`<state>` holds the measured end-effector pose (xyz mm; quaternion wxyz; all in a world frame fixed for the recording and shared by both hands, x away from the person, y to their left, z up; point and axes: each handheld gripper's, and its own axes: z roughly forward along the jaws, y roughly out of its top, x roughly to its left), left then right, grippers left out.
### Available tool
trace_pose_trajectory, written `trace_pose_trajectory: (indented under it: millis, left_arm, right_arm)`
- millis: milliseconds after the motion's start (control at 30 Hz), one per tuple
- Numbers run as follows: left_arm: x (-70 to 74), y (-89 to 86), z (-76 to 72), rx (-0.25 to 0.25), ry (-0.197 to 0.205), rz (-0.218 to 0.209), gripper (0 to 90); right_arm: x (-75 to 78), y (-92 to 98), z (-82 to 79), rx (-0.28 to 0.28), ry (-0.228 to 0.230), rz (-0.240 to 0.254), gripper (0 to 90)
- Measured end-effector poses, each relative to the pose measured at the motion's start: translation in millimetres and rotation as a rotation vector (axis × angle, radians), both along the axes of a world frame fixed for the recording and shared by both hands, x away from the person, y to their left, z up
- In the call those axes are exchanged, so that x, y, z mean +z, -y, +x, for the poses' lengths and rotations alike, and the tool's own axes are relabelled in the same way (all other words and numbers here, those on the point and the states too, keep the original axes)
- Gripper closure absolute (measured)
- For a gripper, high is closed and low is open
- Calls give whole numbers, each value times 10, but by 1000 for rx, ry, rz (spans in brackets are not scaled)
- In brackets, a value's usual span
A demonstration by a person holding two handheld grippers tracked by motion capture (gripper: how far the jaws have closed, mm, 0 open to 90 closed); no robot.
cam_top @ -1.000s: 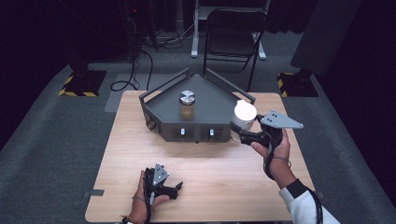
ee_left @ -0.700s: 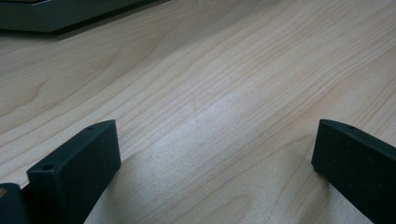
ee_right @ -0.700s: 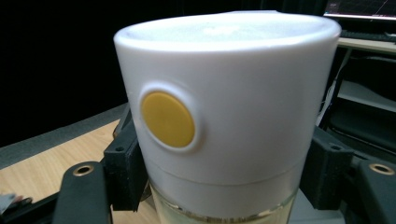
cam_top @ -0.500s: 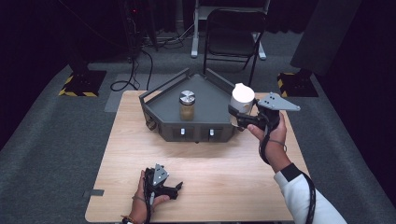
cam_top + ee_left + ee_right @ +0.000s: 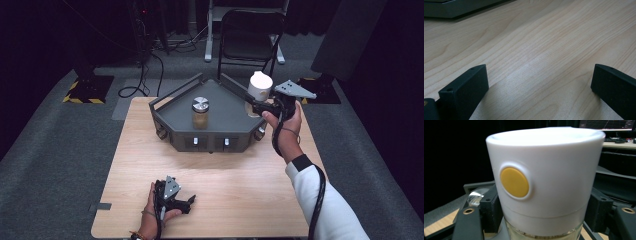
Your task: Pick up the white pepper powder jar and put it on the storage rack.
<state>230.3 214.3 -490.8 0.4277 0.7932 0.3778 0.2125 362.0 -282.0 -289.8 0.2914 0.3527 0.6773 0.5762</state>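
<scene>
Over the tray's right rim, your right gripper [image 5: 257, 106] carries a jar [image 5: 260, 86] with a white cap, jaws pinching the jar just under the cap. In the right gripper view a yellow button [image 5: 514, 182] on the cap faces the camera and a jaw presses each flank of the jar [image 5: 544, 182]; glass with pale contents shows below the cap. The grip sits high, likely to keep the glass body free for setting down and the jar upright.

The jar hangs clear of the tray [image 5: 175, 122], a dark angular tray at the far middle of the surface [image 5: 240, 185]. A second jar [image 5: 200, 112], metal-lidded, stands upright on the tray floor left of centre. The floor to its right is bare, a probable spot for the held one.

Near the surface's front edge, left of centre, your left gripper [image 5: 187, 204] rests low on the wood. Left gripper view: jaws spread wide, nothing between them, only wood grain [image 5: 544, 50] ahead. It looks parked, out of the right arm's way.

Mind the raised rim: the jar bottom has to clear it.
</scene>
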Motion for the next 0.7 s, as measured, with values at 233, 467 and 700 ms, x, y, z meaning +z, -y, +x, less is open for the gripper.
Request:
trace_pose_trajectory:
  millis: [233,467,700]
  left_arm:
    - [0,0,-1,-1,1,1,10]
    - [-2,3,-7,-1,6,4,10]
    - [-3,4,-9,-2,6,3,11]
  right_arm:
    - [-33,-59,122,-27,-7,9,294]
    - [-66,-138,236,-43,-21,10,294]
    - [-162,-218,277,-38,-31,22,294]
